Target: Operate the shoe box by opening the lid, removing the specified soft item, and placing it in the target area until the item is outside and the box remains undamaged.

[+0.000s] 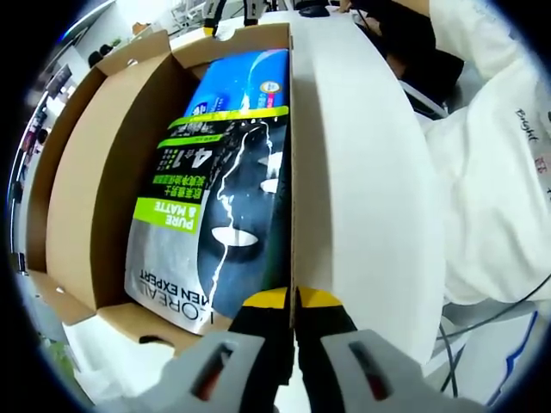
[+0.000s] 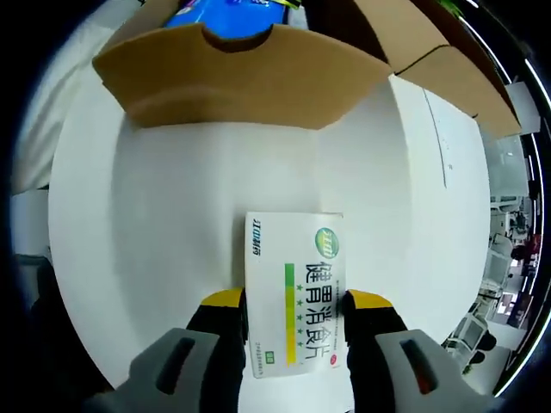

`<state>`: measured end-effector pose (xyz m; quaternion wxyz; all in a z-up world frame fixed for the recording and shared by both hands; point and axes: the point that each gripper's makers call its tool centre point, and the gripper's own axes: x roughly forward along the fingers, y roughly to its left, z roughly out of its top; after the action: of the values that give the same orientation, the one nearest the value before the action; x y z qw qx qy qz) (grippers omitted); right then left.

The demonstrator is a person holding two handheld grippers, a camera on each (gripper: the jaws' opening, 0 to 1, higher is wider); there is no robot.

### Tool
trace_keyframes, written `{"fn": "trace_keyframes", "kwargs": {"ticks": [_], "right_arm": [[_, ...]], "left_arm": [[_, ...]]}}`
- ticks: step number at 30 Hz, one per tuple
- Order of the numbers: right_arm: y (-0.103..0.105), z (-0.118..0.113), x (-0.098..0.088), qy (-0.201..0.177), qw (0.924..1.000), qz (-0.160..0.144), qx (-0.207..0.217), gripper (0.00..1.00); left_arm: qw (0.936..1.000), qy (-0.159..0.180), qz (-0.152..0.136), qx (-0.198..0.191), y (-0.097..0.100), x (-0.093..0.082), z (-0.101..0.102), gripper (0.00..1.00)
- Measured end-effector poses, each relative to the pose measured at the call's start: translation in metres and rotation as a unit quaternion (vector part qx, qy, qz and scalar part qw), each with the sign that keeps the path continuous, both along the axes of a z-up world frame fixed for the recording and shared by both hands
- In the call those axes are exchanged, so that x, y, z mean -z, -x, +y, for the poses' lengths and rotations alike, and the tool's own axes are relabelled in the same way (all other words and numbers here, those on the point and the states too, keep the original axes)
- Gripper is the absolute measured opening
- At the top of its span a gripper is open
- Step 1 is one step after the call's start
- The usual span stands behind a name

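Note:
The shoe box [image 1: 77, 215] lies open, brown cardboard inside. Its white lid [image 1: 362, 198] stands up along the right side. My left gripper [image 1: 294, 301] is shut on the lid's near edge, yellow tips pressed to both faces. Inside the box lies a grey, black and green pouch [image 1: 215, 215] printed "PURE & MATTE", with a blue pack [image 1: 245, 82] behind it. In the right gripper view, my right gripper [image 2: 295, 303] is shut on a white and green packet [image 2: 297, 292], held over a white surface [image 2: 155, 215] in front of the box's brown flap [image 2: 232, 86].
A person in white clothing [image 1: 499, 189] is close on the right of the lid. Cables [image 1: 465, 331] run below the sleeve. Desks and room clutter [image 2: 508, 249] show past the white surface's right edge. The blue pack [image 2: 228, 13] peeks over the flap.

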<state>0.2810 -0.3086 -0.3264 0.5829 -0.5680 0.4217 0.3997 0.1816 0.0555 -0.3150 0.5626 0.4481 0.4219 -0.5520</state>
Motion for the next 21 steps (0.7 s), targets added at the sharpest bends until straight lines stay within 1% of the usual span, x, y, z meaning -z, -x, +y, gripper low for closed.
{"fn": "trace_keyframes", "kwargs": {"ticks": [3,8,11,15,21], "right_arm": [[0.003,0.0,0.003,0.001,1.0,0.007,-0.002,0.45],[0.002,-0.001,0.005,0.006,1.0,0.007,-0.003,0.45],[0.0,-0.001,0.005,-0.005,0.9999,0.002,0.011,0.45],[0.001,-0.001,0.005,-0.002,1.0,0.003,0.005,0.45],[0.002,0.0,0.006,0.001,1.0,0.001,0.006,0.45]], "left_arm": [[1.0,0.0,0.0,0.0,0.001,0.0,0.0,0.01],[1.0,0.001,-0.001,0.0,0.003,0.0,0.0,0.01],[1.0,0.0,-0.001,-0.002,0.007,0.001,0.0,0.01],[1.0,0.0,0.0,-0.002,0.013,0.002,0.0,0.01],[1.0,0.001,0.0,-0.001,0.006,0.001,0.001,0.01]]}}
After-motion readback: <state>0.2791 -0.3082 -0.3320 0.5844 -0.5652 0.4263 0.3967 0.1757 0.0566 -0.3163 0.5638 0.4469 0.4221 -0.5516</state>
